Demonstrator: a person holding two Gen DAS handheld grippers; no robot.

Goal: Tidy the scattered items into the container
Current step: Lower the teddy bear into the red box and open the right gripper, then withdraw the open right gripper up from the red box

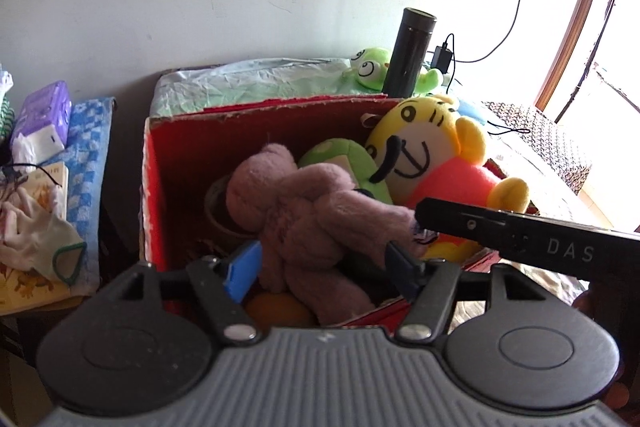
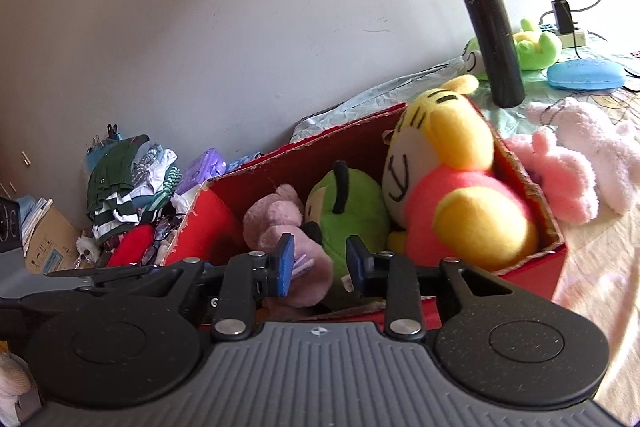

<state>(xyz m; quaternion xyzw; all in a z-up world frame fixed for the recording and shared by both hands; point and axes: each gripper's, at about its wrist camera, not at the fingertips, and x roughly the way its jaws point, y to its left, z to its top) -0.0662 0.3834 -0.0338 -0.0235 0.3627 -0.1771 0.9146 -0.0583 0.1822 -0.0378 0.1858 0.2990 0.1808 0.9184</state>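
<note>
Mauve plush toy (image 1: 304, 219) lying in red cardboard box (image 1: 180, 143), between parted left gripper (image 1: 324, 267) jaws, unpinched. Right gripper (image 2: 320, 263) narrow, apparently empty. Risk: snagging fur on withdrawal, dragging it out; pink plush (image 2: 560, 179) outside.

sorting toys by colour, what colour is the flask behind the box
Black; the flask shows best in the right wrist view.

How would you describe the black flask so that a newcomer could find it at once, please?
Start at the red cardboard box full of plush toys, then look past its far rim to the bed sheet by the wall. The black flask stands upright there beside a green frog plush, the only tall, hard, dark cylinder among soft toys.
</note>
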